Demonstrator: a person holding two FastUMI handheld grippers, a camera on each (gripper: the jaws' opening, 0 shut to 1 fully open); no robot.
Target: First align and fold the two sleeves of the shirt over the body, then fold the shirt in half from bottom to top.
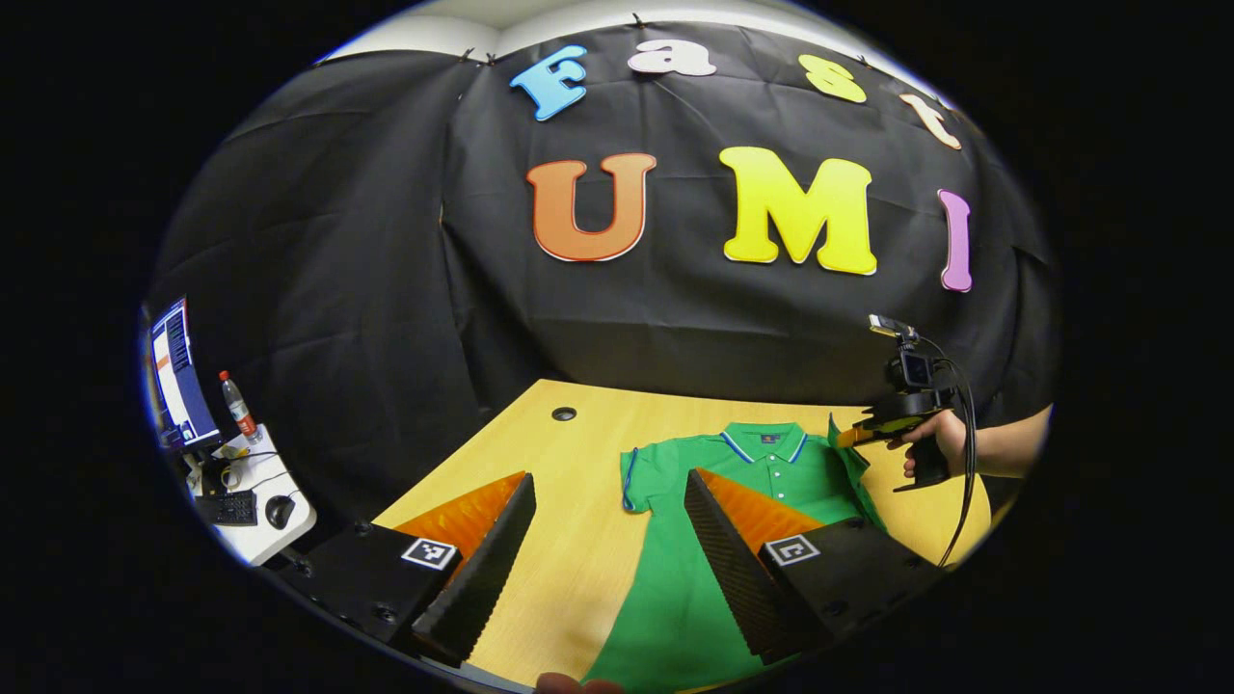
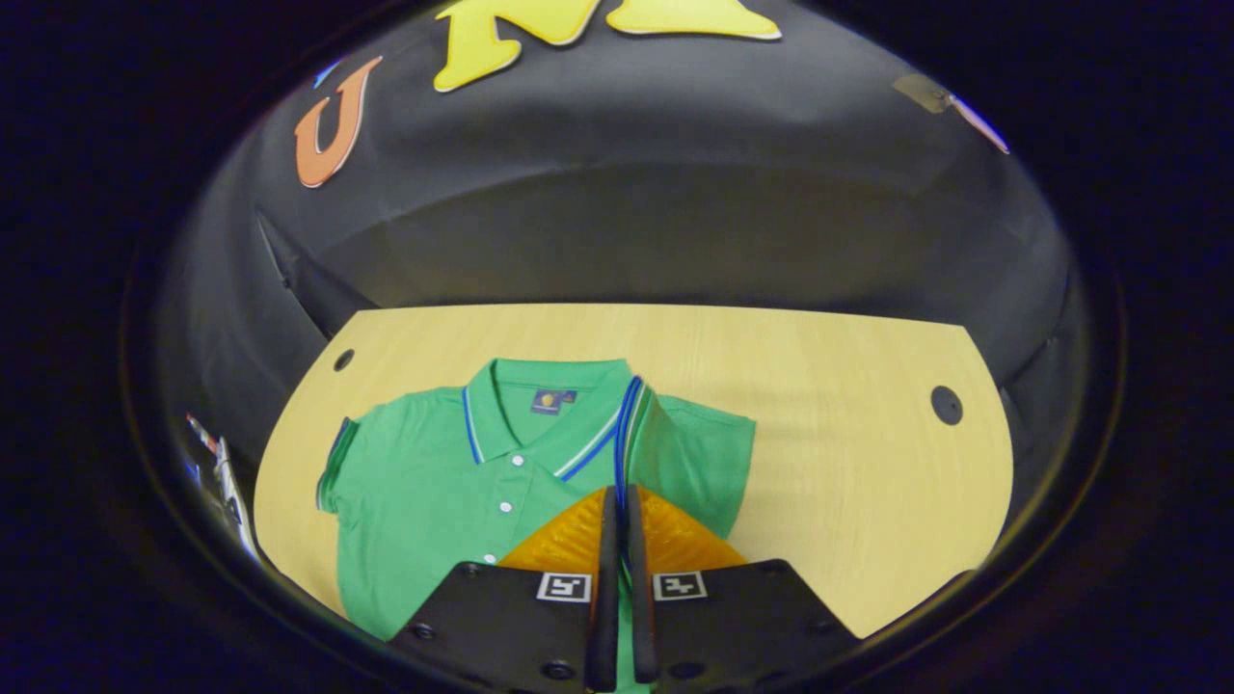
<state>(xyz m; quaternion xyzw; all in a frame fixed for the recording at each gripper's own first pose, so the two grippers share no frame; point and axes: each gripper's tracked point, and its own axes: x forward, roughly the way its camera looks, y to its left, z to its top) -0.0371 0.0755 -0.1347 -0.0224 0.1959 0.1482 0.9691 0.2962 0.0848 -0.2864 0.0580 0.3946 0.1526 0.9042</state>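
Over the shirt, its sleeve is pinched in the closed right gripper, body leftward; left gripper held open.

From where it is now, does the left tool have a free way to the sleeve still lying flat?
Probably yes. The left tool is open above the table, and nothing lies between it and the flat sleeve; the right tool is busy at the shirt's far side.

One green polo shirt with two short sleeves lies on one wooden table that has two round holes, near one side desk holding one monitor, one bottle, one keyboard and one mouse.
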